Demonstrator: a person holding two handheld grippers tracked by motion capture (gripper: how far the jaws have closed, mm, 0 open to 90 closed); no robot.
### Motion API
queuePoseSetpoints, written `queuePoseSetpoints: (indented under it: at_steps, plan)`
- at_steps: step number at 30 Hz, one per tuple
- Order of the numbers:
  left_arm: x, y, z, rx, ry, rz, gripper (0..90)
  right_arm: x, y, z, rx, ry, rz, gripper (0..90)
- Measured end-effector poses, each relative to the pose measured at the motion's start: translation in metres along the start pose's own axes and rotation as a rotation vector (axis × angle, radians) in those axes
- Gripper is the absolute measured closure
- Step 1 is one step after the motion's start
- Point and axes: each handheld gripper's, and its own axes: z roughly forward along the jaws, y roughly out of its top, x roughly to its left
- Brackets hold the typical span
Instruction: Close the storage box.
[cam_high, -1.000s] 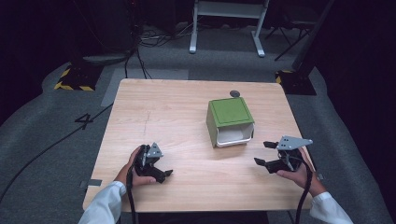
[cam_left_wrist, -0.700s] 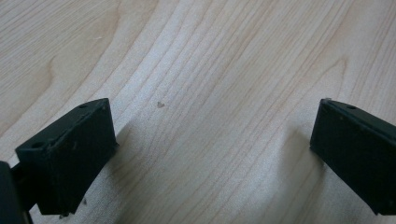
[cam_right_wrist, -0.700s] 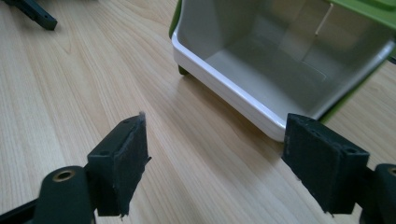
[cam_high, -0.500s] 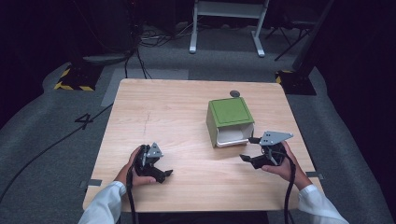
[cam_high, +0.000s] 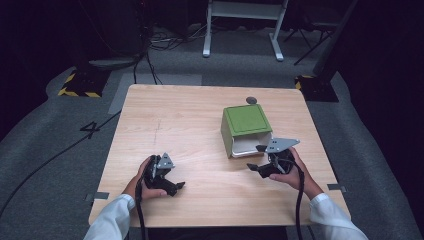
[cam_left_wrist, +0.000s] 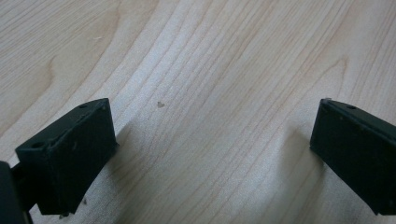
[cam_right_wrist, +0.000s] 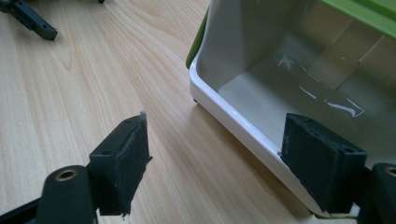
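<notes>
Two grippers rested low on the wooden surface, one in each hand. At seven o'clock the left gripper had its fingers spread wide over bare wood. At four o'clock the right gripper also stood wide; one finger lay outside the one green-and-white box and the other reached across its white rim. The box lay on its side just beyond, its far end cut off in the right gripper view. One small dark disc, hard to make out, sat at twelve o'clock.
</notes>
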Motion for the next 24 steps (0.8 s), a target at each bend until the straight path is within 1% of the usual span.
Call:
queuePoseSetpoints:
  at_steps: [4,5,10,14,15,17,19,24]
  plan:
    - [0.000,0.000,0.000,-0.001,0.000,-0.001,0.4,-0.003,0.001,0.006,0.009,0.002,0.005,23.5]
    - [0.000,0.000,0.000,0.000,0.000,0.000,0.4,-0.004,0.001,0.010,0.016,0.004,0.013,23.4]
    - [0.000,0.000,0.000,0.000,0.000,0.000,0.4,-0.010,-0.001,0.017,0.029,0.008,0.037,22.7]
    - [0.000,0.000,0.000,0.000,0.000,-0.001,0.4,-0.012,-0.003,0.019,0.038,0.005,0.047,22.7]
    - [0.000,0.000,0.000,0.000,0.000,0.000,0.4,-0.015,-0.005,0.019,0.039,0.010,0.062,22.8]
    - [0.000,0.000,0.000,0.001,0.000,0.000,0.4,-0.016,-0.006,0.019,0.039,0.013,0.066,22.8]
    - [0.000,0.000,0.000,0.000,0.000,0.000,0.4,-0.018,-0.009,0.018,0.042,0.023,0.079,25.1]
    - [0.000,0.000,0.000,0.000,0.000,0.001,0.4,-0.018,-0.013,0.015,0.056,0.032,0.070,32.4]
